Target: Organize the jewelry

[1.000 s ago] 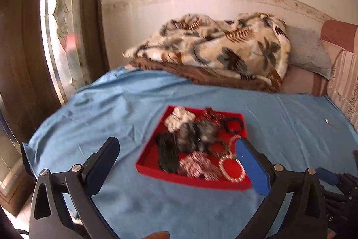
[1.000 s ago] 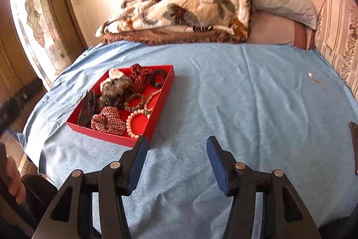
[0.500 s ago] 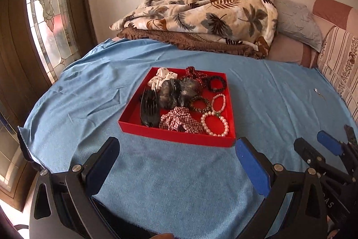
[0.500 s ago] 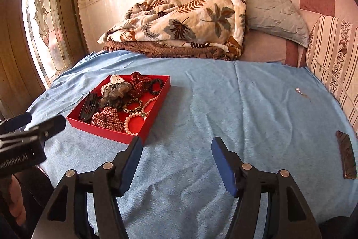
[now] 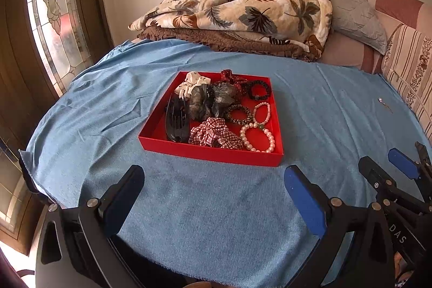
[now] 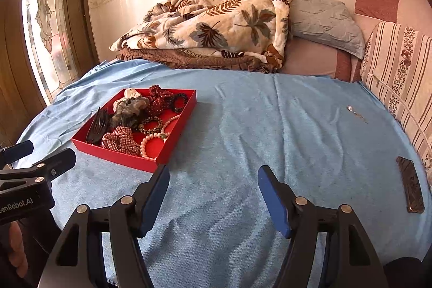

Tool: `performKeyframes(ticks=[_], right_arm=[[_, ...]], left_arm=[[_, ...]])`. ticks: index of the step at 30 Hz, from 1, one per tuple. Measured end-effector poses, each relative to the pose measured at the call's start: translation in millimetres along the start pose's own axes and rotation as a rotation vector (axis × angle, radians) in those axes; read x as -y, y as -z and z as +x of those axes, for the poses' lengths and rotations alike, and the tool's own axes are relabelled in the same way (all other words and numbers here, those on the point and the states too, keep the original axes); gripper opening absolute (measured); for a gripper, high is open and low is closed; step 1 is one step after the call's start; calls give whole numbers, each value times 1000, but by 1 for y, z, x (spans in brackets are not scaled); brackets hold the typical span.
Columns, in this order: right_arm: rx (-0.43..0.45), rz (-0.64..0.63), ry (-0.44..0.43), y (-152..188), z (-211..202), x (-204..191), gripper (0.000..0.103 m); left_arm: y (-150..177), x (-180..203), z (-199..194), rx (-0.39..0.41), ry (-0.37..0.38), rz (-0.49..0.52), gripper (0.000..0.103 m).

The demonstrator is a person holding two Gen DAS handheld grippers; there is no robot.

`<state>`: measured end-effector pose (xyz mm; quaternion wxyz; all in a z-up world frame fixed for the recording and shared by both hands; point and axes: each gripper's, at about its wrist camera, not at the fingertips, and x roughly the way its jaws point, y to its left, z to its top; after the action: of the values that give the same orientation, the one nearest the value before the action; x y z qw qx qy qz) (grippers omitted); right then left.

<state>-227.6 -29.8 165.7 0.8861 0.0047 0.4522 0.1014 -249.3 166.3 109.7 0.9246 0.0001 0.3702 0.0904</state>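
We counted one red tray (image 5: 208, 153) on one blue cloth (image 5: 216, 220), and in it two pearl bracelets (image 5: 257, 138), one leopard-print bracelet (image 5: 239, 115), one black beaded bracelet (image 5: 259, 90), one black claw clip (image 5: 176, 120) and four scrunchies (checked red (image 5: 213, 135), grey-brown (image 5: 208, 101), white spotted (image 5: 190, 82) and red dotted (image 5: 229, 77)). Apart from the tray we saw one small pearl pin (image 6: 355, 111), one phone (image 6: 410, 188), one leaf-patterned blanket (image 6: 216, 26), one grey-blue pillow (image 6: 324, 20) and two grippers, the left gripper (image 5: 213, 196) and the right gripper (image 6: 213, 196), each with two fingers spread wide.
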Motion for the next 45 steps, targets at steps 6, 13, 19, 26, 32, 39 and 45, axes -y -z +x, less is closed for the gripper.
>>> performKeyframes(ticks=[6,13,19,26,32,39,45], right_arm=[[-7,-11,4,1,3,-4,75],[-11,-10,11,2,4,-4,75],[-12,-12,15,2,4,-4,75],[-11,-10,18,2,3,-3,77],[-9,-10,21,2,3,-3,78],[-16,-15,20,4,3,-2,79],[-16,-20,22,4,4,-2,80]], left_arm=[[1,-4,4,-13,14,-2,103],[4,-4,9,-36,31,1,103],[5,-5,13,-50,45,-3,103],[7,-5,14,-58,58,1,103],[8,-7,17,-68,64,-1,103],[8,-7,17,-71,65,-2,103],[10,-9,20,-79,72,-8,103]])
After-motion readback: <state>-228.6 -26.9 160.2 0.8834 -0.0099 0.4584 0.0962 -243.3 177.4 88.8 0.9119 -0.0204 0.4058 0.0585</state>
